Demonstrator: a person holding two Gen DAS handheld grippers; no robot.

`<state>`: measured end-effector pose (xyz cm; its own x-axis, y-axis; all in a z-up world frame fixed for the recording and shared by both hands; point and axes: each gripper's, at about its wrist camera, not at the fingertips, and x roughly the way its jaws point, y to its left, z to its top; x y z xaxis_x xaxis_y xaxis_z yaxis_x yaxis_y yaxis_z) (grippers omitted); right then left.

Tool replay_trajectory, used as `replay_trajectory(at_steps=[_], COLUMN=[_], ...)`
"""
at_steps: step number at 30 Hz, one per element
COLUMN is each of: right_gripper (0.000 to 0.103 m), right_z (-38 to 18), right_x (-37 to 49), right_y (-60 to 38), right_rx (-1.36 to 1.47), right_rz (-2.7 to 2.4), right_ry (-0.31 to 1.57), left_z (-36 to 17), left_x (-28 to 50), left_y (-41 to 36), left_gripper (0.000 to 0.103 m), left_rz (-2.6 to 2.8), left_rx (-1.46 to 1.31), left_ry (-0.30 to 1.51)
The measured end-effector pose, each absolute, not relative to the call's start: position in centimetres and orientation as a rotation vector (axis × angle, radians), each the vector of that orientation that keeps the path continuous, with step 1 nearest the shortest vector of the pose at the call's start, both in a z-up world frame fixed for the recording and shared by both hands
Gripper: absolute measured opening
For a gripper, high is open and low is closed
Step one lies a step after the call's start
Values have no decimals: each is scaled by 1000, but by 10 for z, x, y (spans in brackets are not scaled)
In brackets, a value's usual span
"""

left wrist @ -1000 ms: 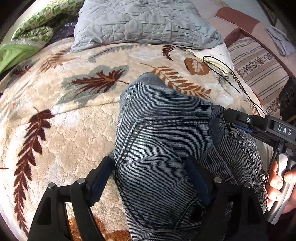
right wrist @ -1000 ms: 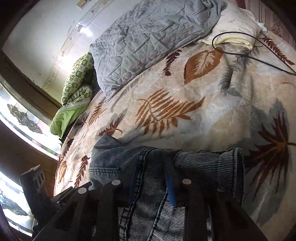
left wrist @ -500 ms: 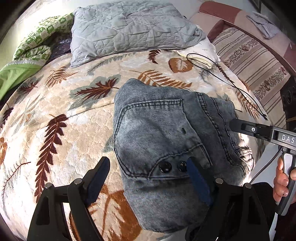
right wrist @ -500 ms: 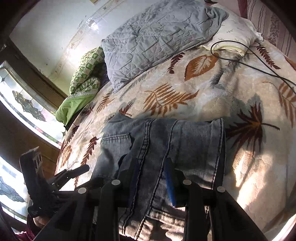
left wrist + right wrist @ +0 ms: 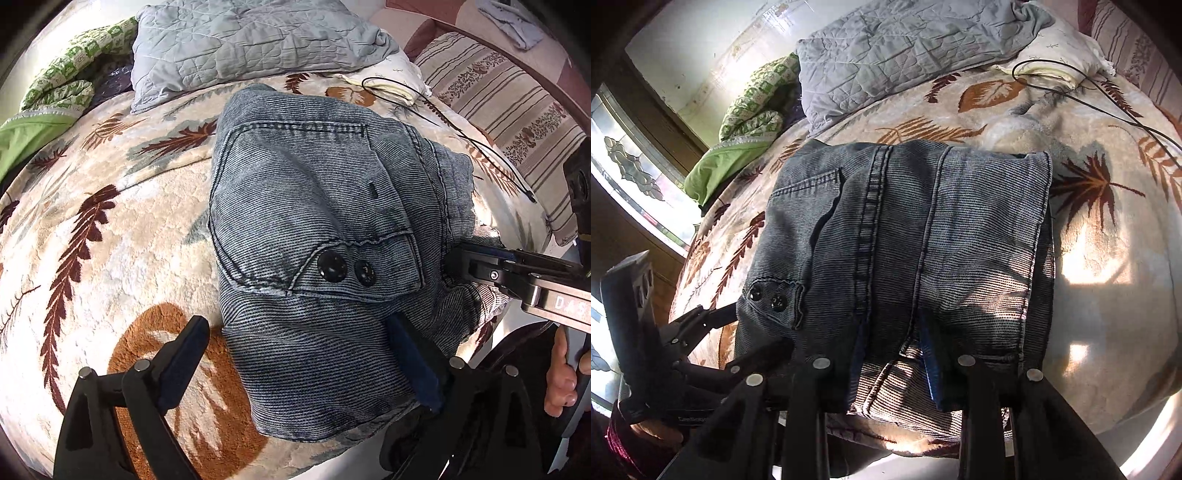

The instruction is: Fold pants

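The folded pair of blue-grey ribbed denim pants (image 5: 317, 229) lies as a thick, roughly square bundle on the cream fleece blanket with brown and grey leaf prints (image 5: 110, 236), close to the blanket's near edge. Two dark round buttons (image 5: 345, 269) sit side by side on the pants' top layer, by a stitched pocket flap.

The left gripper (image 5: 295, 362) stands over the near edge of the pants; its jaws have just been opening and are now spread wide, one finger off the cloth over the blanket to the left of the pants, the other lying against the denim's near right part without pinching it. The right gripper (image 5: 894, 332) meets the pants at their near right edge, its jaws drawn narrow with a fold of denim and a double seam clamped between the blue pads (image 5: 929, 354).

Beyond the pants, at the far end of the blanket, lies a grey quilted pillow (image 5: 243, 48), with a green-and-white patterned cloth (image 5: 62, 88) to its left. A thin black cable (image 5: 443, 122) trails across the blanket to the right of the pants, toward a striped beige cushion (image 5: 506, 110).
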<state>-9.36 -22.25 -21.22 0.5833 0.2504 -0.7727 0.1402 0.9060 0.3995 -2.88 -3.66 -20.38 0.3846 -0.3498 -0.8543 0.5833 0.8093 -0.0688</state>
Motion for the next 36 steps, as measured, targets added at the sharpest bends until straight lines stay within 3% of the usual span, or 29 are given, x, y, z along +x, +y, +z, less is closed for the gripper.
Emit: replay_trajectory(at_steps=[5,10,15,17,18,19,21,36], right_gripper=[34,33,33,36,41,53,62,63], right_z=[-213,-204,-176,-165,-160,-156,-148,-181], right_x=[-98,-102,-112,-115,-117,-119,-122,-112], right_y=[-220,-241,-252,-257,-260,-262,-267,-299], right_rx=[453,589,537,507,498,489,474,634], right_rz=[54,94,84,63,54,46,39,44], right_ry=[916,911,847,823,813,802,775,878], left_z=[-201,-174,-142,-133,-129,-126,-122,-142], left_x=[-25,-38,-41,-39,-38,-37,-34,0], left_y=[-36,-45,-45,-47,-48,-47,-47,-43], left_gripper=[103,103,103,103,103,103,103,103], left_rz=[-588,-536,-497,-477,-466,-455,-435,-379], left_rx=[232,343,368,377,384,389,393,350], left_ry=[1045,947,835,809,796,785,776,843])
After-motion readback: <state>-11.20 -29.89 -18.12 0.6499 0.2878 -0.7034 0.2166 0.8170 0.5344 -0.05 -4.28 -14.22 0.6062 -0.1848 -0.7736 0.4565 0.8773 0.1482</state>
